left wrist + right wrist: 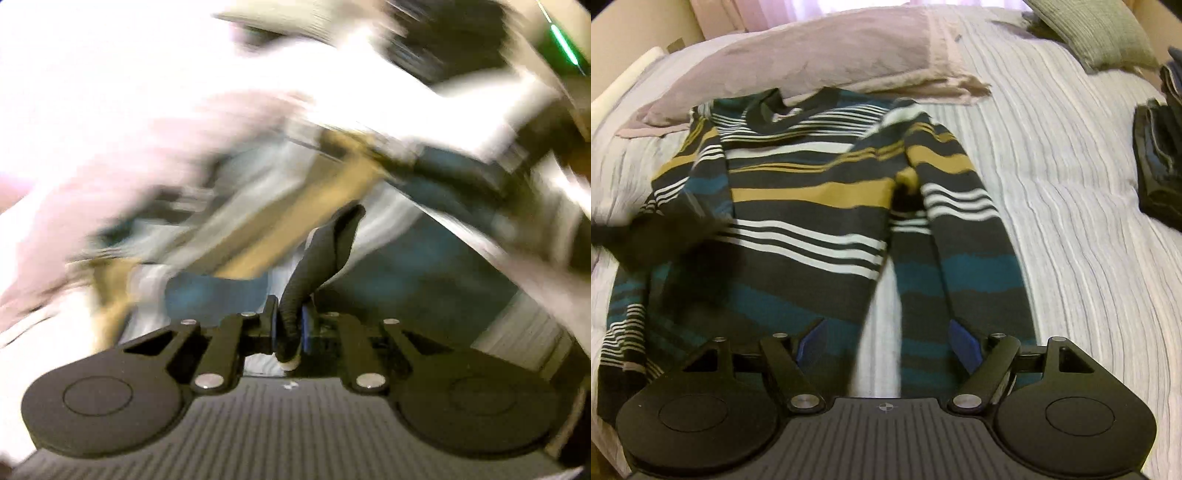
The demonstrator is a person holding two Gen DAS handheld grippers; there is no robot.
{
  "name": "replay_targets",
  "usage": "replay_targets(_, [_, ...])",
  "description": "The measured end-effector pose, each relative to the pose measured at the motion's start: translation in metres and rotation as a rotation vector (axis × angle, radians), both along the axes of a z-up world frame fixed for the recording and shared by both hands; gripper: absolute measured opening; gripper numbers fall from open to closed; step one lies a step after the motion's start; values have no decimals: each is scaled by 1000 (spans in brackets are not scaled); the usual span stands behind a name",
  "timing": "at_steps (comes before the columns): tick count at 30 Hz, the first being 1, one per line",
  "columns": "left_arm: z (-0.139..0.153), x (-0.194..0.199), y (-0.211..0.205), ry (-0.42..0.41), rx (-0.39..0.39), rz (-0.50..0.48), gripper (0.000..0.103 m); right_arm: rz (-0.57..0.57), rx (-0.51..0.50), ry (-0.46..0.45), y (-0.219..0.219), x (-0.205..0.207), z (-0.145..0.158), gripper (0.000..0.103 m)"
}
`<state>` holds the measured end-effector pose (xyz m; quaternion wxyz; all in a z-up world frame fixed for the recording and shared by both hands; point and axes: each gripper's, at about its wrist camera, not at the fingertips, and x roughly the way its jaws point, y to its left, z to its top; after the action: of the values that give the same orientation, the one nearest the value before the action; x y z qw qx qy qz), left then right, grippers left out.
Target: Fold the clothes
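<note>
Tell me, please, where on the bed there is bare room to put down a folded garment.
The free patch is the white quilt right of the striped sweater, bordered by the dark clothes pile at the far right and the grey cushion behind. The head side is crowded by the lilac pillow.

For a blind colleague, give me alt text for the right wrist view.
A striped sweater lies spread on a white bedspread, its neckline against a lilac pillow. The right hand-held gripper hovers open above its hem; dark folded clothes sit at right.

Sweater (805,221): teal/mustard/white/blk stripes.
</note>
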<state>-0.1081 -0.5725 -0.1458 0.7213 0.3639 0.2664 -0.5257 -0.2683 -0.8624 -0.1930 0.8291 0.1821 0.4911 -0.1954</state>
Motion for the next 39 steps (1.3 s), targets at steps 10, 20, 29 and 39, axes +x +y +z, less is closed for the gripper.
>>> replay_targets(10, [120,252,214,-210,-202,649,9,64,-64,-25,84,86,22,75])
replay_targets(20, [27,403,370,-79,-44,995,21,58,35,55,210,157,-9,75])
replay_targets(29, [-18,282,312,197,-10,577,34,26,150,169,250,122,-43,75])
replay_targets(39, [-30,173,251,412,4,182,35,73,129,86,287,100,-22,1])
